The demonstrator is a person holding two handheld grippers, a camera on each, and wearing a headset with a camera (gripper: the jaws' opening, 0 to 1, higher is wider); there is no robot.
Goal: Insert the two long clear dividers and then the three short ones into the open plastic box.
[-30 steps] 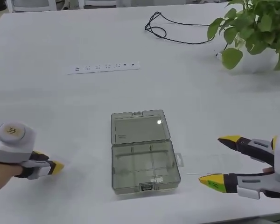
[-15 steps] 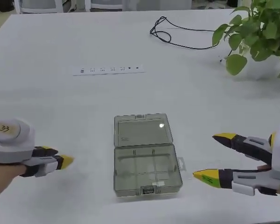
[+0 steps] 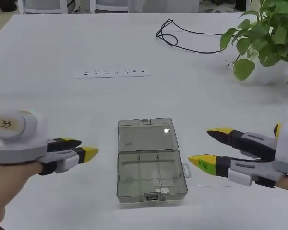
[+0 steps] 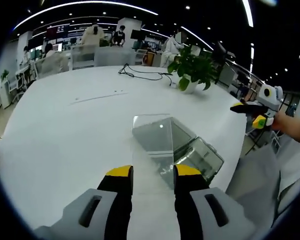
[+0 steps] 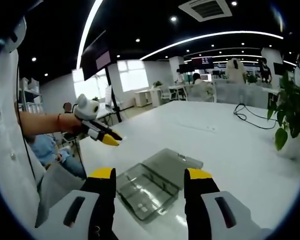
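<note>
The open smoky plastic box (image 3: 151, 176) lies mid-table with its lid (image 3: 147, 135) flat behind it, and thin partition lines show in the base. My left gripper (image 3: 84, 147) hovers left of the box. Its jaws stand narrow in the left gripper view (image 4: 154, 172), with a faint clear divider (image 4: 151, 159) spanning the gap and reaching forward toward the box (image 4: 197, 156). My right gripper (image 3: 209, 146) hovers right of the box, wide open and holding nothing (image 5: 150, 174), with the box (image 5: 145, 187) just ahead. A faint clear strip (image 3: 213, 186) lies on the table under it.
A white power strip (image 3: 113, 73) lies behind the box. A black cable (image 3: 182, 38) loops at the far side, and a potted plant (image 3: 266, 38) stands at the far right. White tabletop (image 3: 48, 105) stretches all around the box. People sit at desks in the background.
Both grippers have moved inward toward the box, the left one further. The box has not moved, and the head camera has shifted slightly.
</note>
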